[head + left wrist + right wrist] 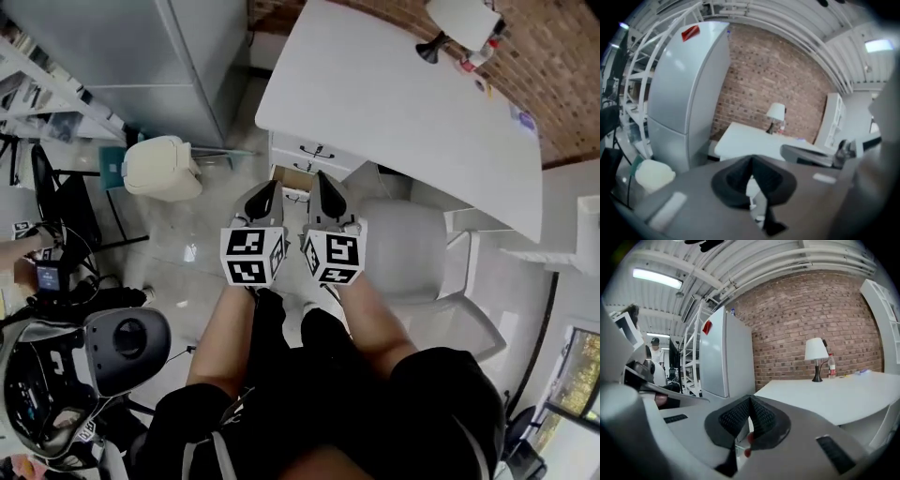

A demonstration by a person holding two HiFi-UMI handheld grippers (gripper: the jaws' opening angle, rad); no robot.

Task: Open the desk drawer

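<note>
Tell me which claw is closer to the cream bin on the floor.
Left. The left claw hangs right of the bin, floor between them. The right claw is on the left claw's far side, farther from the bin, beside the white chair.

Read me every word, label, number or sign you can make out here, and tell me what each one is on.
No text here can be read.
On the fridge, a red sticker: too blurred to read.
On the desk, the label of the bottle: too small to read.
On the gripper cubes, square markers: black-and-white patterns, no letters.
</note>
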